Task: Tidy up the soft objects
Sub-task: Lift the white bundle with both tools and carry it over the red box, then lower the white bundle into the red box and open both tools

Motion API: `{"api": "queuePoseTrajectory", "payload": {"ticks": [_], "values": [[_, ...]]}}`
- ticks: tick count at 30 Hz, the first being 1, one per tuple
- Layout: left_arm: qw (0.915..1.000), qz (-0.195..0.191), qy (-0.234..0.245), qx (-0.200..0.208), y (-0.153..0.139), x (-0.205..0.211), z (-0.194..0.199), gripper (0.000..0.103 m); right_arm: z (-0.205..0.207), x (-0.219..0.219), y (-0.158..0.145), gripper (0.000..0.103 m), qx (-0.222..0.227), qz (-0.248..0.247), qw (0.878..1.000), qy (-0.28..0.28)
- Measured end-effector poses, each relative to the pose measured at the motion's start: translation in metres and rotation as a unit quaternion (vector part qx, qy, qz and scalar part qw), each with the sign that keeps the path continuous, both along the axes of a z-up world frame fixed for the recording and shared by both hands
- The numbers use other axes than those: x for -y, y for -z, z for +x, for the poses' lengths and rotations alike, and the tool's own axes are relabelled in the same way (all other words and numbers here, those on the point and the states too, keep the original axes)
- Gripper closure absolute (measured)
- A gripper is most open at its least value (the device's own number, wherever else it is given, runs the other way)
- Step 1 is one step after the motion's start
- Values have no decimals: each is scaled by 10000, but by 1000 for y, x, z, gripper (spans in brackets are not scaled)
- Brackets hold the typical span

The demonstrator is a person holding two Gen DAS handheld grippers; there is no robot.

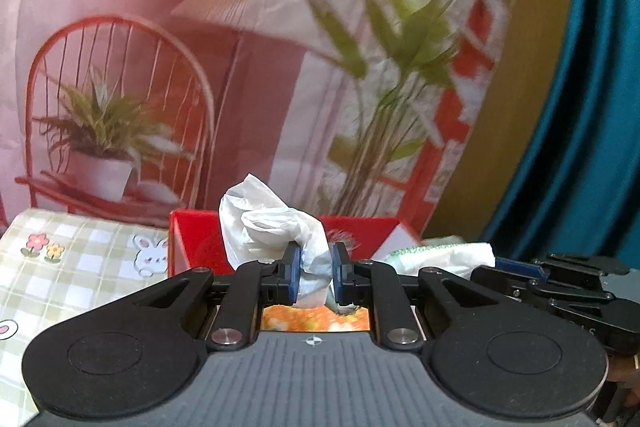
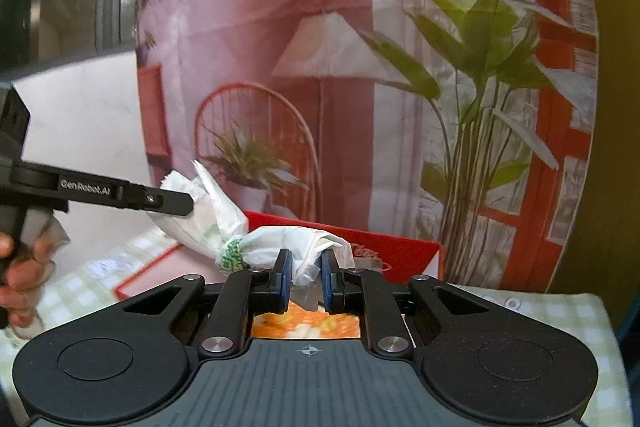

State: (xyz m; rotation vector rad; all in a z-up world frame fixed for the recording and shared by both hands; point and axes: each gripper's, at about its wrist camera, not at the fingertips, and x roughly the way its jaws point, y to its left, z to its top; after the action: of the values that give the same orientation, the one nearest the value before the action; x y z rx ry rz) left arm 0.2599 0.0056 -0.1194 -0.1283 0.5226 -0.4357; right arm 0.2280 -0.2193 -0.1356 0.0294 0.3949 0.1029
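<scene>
Both grippers pinch one white plastic bag (image 2: 240, 227) lifted above the table: the right gripper (image 2: 305, 277) has its jaws pressed on one twisted end, the left gripper (image 1: 314, 277) on the other, a green printed band midway between them. The step looks like carrying the bag toward the red box (image 1: 192, 239) just behind it. Next comes lowering it past the box rim before letting go. The checked tablecloth (image 1: 80, 267) offers room leftward; the printed backdrop (image 1: 240, 47) closes the far side
</scene>
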Motion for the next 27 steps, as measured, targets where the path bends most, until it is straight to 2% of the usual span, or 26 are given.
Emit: {"api": "queuePoseTrajectory", "payload": {"ticks": [7, 11, 13, 17, 18, 19, 20, 21, 27], "values": [[9992, -2, -197, -357, 11, -4, 29, 86, 44, 5, 15, 90, -458, -194, 9987, 124], [9987, 181, -197, -425, 15, 0, 40, 86, 62, 2, 21, 90, -669, -578, 9959, 171], [9983, 123, -230, -530, 18, 0, 46, 86, 72, 0, 26, 90, -764, -740, 9941, 217], [9972, 260, -271, -653, 24, 1, 56, 83, 86, 3, 32, 90, -878, -765, 9925, 374], [9966, 325, -328, -681, 25, 2, 59, 75, 91, 5, 34, 90, -925, -728, 9921, 441], [9958, 395, -415, -719, 26, 3, 61, 52, 94, 7, 36, 90, -974, -688, 9916, 507], [9950, 463, -522, -719, 27, 3, 62, 43, 99, 10, 38, 91, -1049, -647, 9905, 602], [9952, 484, -549, -654, 27, 3, 61, 38, 102, 11, 40, 91, -1121, -635, 9893, 683], [9962, 554, -354, -572, 27, 5, 57, 38, 121, 14, 52, 91, -1512, -591, 9817, 991]]}}
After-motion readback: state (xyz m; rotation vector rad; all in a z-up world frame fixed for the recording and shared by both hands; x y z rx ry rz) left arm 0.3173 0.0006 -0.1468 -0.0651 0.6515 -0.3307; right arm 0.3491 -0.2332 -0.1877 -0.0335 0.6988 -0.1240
